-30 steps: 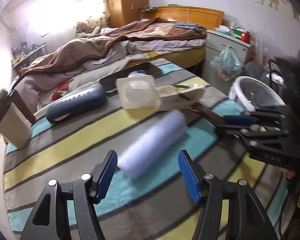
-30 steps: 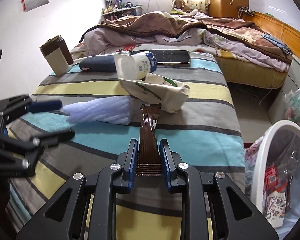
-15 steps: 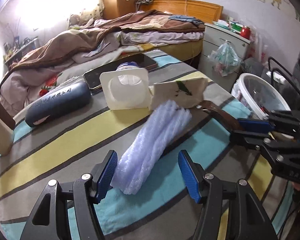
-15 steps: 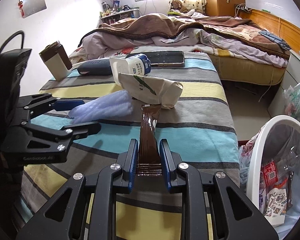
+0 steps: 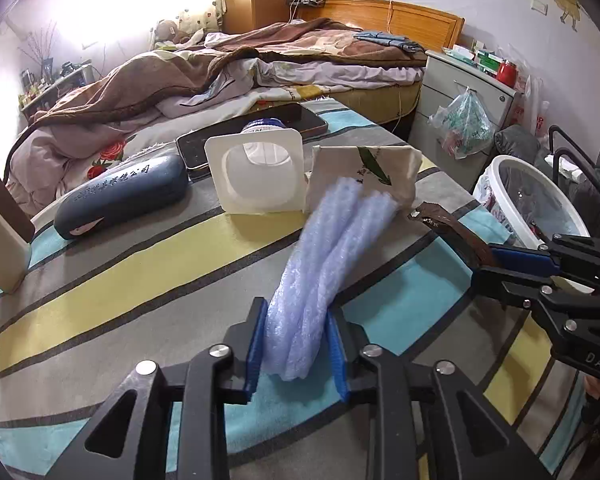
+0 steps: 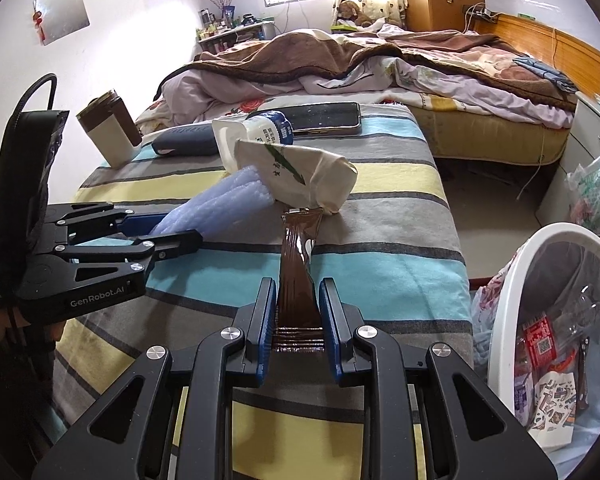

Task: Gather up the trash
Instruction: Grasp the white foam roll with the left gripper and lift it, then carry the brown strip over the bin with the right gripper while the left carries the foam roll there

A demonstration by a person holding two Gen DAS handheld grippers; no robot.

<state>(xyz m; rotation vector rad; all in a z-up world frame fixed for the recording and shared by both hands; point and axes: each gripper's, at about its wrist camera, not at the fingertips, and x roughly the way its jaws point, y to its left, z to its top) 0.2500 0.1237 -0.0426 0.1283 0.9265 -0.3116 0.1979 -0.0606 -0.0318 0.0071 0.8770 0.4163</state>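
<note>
My left gripper (image 5: 296, 346) is shut on a pale blue bubble-wrap roll (image 5: 332, 256), which lies on the striped cloth and leans on a white paper pack (image 5: 364, 172). The roll also shows in the right wrist view (image 6: 224, 204), with the left gripper (image 6: 180, 236) around it. My right gripper (image 6: 298, 318) is shut on a brown wrapper (image 6: 298, 264), whose far end reaches the white pack (image 6: 304, 180). In the left wrist view the right gripper (image 5: 496, 260) holds the wrapper (image 5: 448, 228) at the right. A white trash bin (image 6: 516, 280) stands to the right below the table.
A white milk bottle (image 5: 256, 172), a dark blue glasses case (image 5: 120, 196), a phone (image 5: 276, 120) and a beige-brown box (image 5: 0, 236) lie on the striped table. A bed (image 6: 380, 56), a nightstand (image 5: 464, 92) and a hanging plastic bag (image 5: 462, 124) are beyond.
My left gripper has moved forward and closed on the bubble-wrap roll, squeezing its near end. The right gripper still holds the brown wrapper in about the same place.
</note>
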